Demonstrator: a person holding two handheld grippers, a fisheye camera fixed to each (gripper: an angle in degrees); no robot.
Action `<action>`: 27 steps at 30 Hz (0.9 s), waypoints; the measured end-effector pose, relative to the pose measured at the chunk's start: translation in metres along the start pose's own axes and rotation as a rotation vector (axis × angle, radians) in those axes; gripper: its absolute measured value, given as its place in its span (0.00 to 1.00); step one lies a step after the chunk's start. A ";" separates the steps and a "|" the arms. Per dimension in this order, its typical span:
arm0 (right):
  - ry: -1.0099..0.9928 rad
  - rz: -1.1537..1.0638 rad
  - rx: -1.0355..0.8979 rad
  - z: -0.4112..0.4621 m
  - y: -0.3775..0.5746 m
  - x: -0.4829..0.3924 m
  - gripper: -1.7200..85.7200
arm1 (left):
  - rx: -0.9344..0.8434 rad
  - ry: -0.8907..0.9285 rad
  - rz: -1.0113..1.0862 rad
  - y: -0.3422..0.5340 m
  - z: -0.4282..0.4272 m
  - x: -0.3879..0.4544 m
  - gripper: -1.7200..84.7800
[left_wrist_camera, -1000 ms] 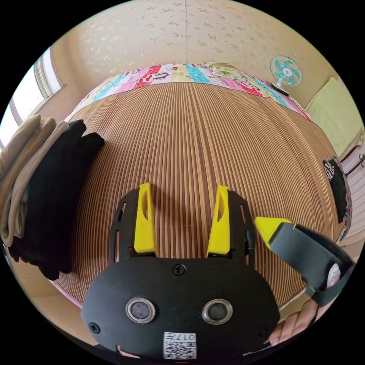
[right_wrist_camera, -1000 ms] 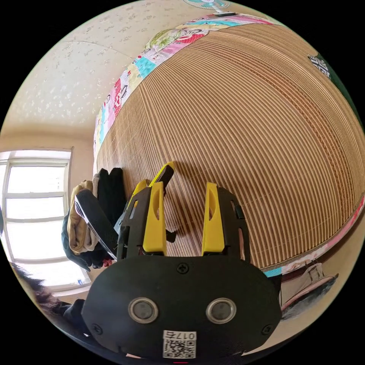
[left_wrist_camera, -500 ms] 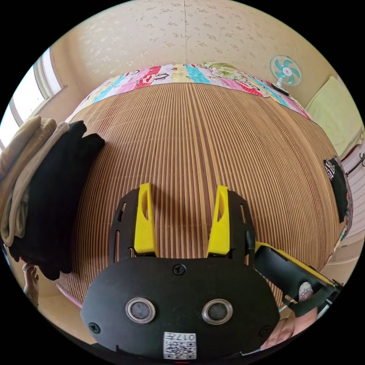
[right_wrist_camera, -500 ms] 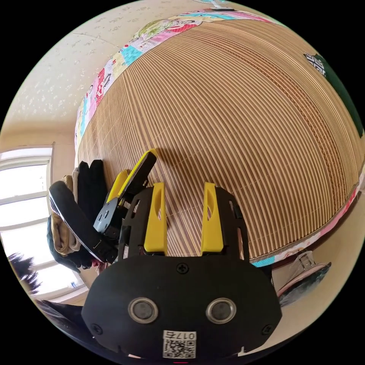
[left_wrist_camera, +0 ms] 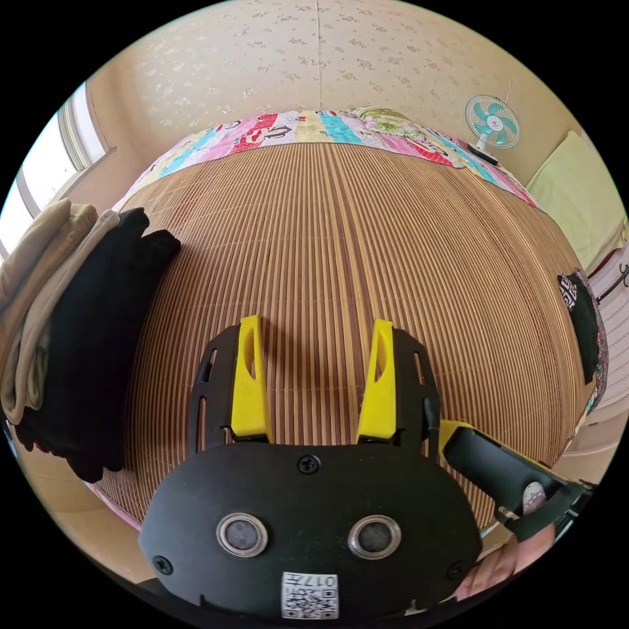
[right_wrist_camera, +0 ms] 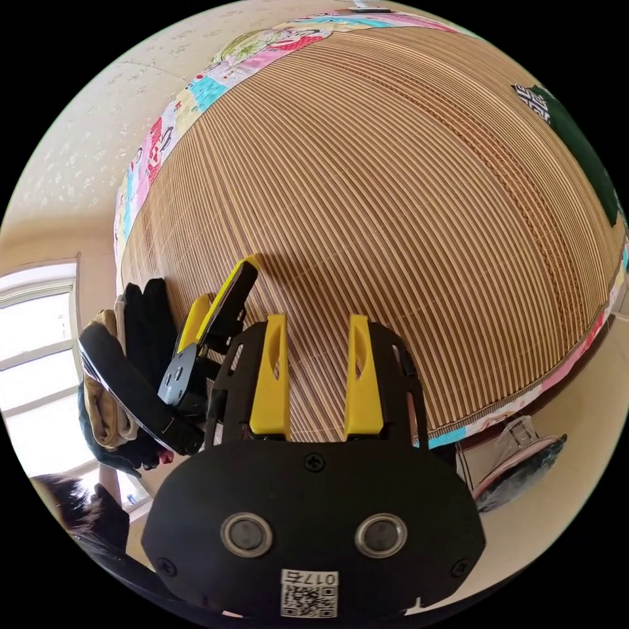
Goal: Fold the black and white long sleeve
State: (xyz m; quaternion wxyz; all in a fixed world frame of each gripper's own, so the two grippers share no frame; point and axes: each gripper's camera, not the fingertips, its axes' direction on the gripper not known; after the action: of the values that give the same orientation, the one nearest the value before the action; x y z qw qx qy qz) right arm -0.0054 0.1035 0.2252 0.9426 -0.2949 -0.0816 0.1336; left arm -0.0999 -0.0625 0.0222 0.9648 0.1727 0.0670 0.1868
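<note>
both tongs, left gripper point(left_wrist_camera: 314, 386) and right gripper point(right_wrist_camera: 316, 380), are held released over the bamboo mat point(left_wrist_camera: 341, 249); folded clothes point(left_wrist_camera: 72, 327) are stacked at its edge.

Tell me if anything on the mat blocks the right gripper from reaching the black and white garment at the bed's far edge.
Nothing visible does. Bare striped bamboo mat lies between the open right gripper and the black and white patterned garment. The stack of folded black and beige clothes sits on the opposite side.

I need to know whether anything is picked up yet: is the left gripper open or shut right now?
Open. The left gripper has its yellow jaws parted, with bare bamboo mat visible between them and no cloth in the gap.
</note>
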 end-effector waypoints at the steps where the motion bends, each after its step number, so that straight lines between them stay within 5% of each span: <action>1: 0.003 0.010 0.006 0.000 0.001 0.001 0.17 | 0.000 0.000 0.000 0.000 0.000 -0.001 0.28; 27: -0.271 0.230 0.167 -0.006 0.016 0.084 0.14 | 0.003 -0.003 0.000 -0.020 -0.015 -0.031 0.28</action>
State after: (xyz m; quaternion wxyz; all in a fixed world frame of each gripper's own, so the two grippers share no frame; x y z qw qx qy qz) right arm 0.0725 0.1383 0.2171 0.9227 -0.2023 -0.1622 0.2854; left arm -0.1245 -0.0868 0.0036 0.9646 0.1743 0.0656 0.1865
